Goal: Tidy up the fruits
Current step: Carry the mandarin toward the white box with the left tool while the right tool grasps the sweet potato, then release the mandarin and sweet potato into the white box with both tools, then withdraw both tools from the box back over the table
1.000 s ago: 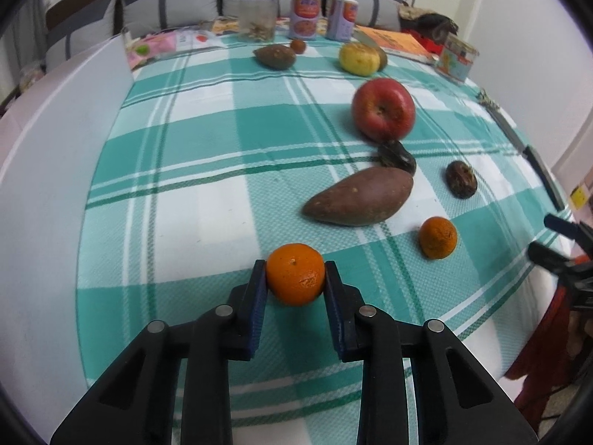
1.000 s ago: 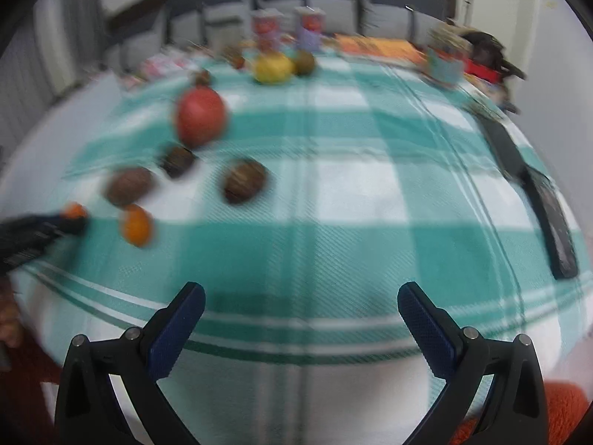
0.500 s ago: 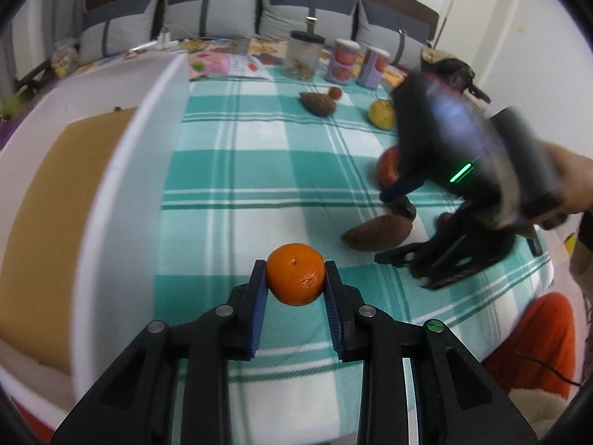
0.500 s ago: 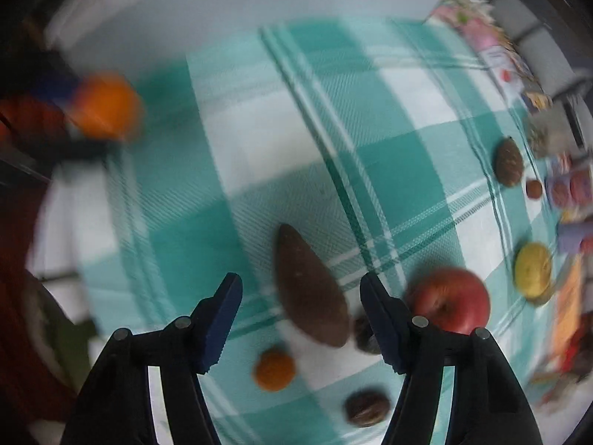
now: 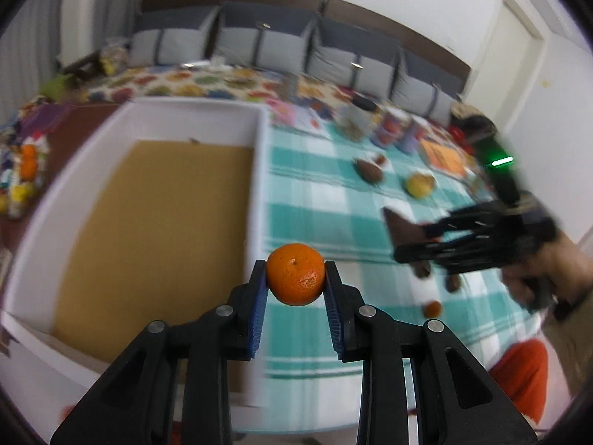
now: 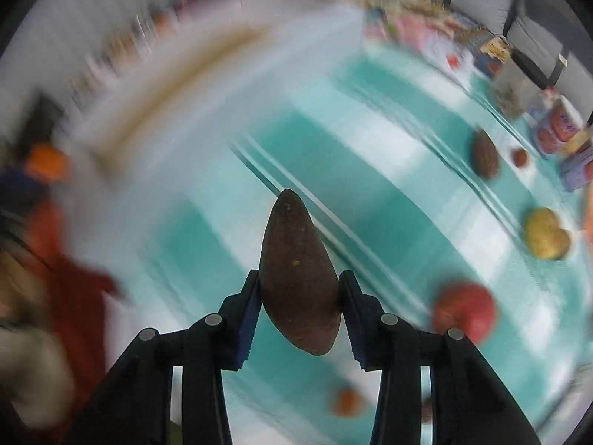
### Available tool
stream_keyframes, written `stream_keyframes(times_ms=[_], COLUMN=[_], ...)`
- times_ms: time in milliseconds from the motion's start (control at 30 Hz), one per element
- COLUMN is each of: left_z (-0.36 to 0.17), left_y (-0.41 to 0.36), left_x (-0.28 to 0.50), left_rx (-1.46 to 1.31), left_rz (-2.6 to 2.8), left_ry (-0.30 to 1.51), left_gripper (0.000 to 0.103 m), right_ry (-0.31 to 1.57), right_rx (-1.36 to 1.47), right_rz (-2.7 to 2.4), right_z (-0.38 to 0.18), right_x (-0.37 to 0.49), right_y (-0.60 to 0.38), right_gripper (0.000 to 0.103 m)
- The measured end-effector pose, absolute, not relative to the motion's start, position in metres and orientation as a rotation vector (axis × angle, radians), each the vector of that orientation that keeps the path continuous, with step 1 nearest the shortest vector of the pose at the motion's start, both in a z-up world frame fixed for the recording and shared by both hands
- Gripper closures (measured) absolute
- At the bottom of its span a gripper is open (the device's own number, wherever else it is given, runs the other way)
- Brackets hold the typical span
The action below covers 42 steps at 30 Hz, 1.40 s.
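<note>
Both claws were carrying something at this moment. On my left gripper (image 5: 295,289) the two blue pads (image 5: 258,304) were pressed on the sides of a small orange (image 5: 295,279), at its widest part, so I judged that it could not roll out. The orange hung in the air just beside the right wall of the white box (image 5: 257,185), over the edge of the checked tablecloth (image 5: 315,218). The brown cardboard floor of the box showed nothing lying on it in the part I could see. I believe the box was the place for the fruits, and this is why I held the orange so near to it.

My right gripper (image 6: 299,296) was closed on a brown sweet potato (image 6: 296,274), held at its thick middle with the pointed end forward. It was lifted above the cloth, well apart from the box, on the right side of it.

Other items lay on the cloth to the right of the box: a red apple (image 6: 465,313), a yellow fruit (image 6: 545,233), a second small orange (image 5: 432,309) and a smaller brown tuber (image 6: 484,157).

For the next move I would need to bring the orange over the wall before opening, otherwise it could hit the rim and roll off the table.
</note>
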<state>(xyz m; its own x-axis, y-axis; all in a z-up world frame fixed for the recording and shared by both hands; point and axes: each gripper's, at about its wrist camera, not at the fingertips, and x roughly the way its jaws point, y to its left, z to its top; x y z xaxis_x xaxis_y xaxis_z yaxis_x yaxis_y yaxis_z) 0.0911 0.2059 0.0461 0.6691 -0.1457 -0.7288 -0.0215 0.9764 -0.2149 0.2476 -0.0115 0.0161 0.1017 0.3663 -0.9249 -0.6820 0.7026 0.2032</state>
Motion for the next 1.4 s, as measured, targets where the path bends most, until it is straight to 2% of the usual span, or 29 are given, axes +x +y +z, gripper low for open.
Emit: stream_keyframes(times_ms=[133, 233, 400, 667, 700, 733, 767, 833, 867, 933, 1000, 1033, 1200, 1400], left_z=[0.034, 0.011, -0.017, -0.027, -0.025, -0.023, -0.022, -0.014, -0.012, -0.003, 0.003, 0.006, 0.016, -0.007], left_y=[0.248, 0.276, 0.308, 0.322, 0.321, 0.320, 0.322, 0.320, 0.319, 0.307, 0.294, 0.284, 0.228, 0.180], left_x=[0.103, 0.111, 0.107, 0.091, 0.090, 0.087, 0.086, 0.081, 0.080, 0.080, 0.083, 0.087, 0.110, 0.154], left_rx=[-0.178, -0.194, -0.230, -0.226, -0.229, -0.236, -0.242, -0.249, -0.247, -0.239, -0.244, -0.240, -0.186, -0.036], left_rz=[0.063, 0.151, 0.266, 0.315, 0.318, 0.321, 0.326, 0.344, 0.349, 0.351, 0.318, 0.301, 0.210, 0.179], left_ry=[0.881, 0.941, 1.012, 1.034, 1.029, 1.025, 1.020, 0.992, 0.983, 0.948, 0.918, 0.900, 0.805, 0.832], left_gripper=[0.074, 0.074, 0.073, 0.071, 0.067, 0.058, 0.052, 0.034, 0.029, 0.014, 0.013, 0.013, 0.012, 0.009], right_ry=[1.176, 1.219, 1.335, 1.292, 1.283, 1.272, 1.248, 1.206, 1.170, 1.115, 1.036, 1.005, 0.890, 0.850], right_rx=[-0.019, 0.106, 0.074, -0.062, -0.052, -0.044, -0.036, -0.037, -0.038, -0.045, -0.060, -0.066, -0.106, -0.102], right_rz=[0.946, 0.975, 0.900, 0.802, 0.797, 0.792, 0.780, 0.764, 0.751, 0.729, 0.704, 0.689, 0.572, 0.322], right_z=[0.056, 0.040, -0.017, -0.026, -0.024, -0.020, -0.014, 0.000, 0.009, 0.025, 0.044, 0.051, 0.059, 0.011], right_x=[0.227, 0.214, 0.205, 0.189, 0.195, 0.196, 0.198, 0.199, 0.198, 0.196, 0.188, 0.183, 0.153, 0.116], right_y=[0.044, 0.099, 0.170, 0.194, 0.192, 0.190, 0.186, 0.176, 0.167, 0.147, 0.119, 0.104, 0.005, -0.142], right_gripper=[0.061, 0.061, 0.061, 0.060, 0.057, 0.051, 0.048, 0.040, 0.038, 0.020, 0.009, 0.007, 0.003, 0.003])
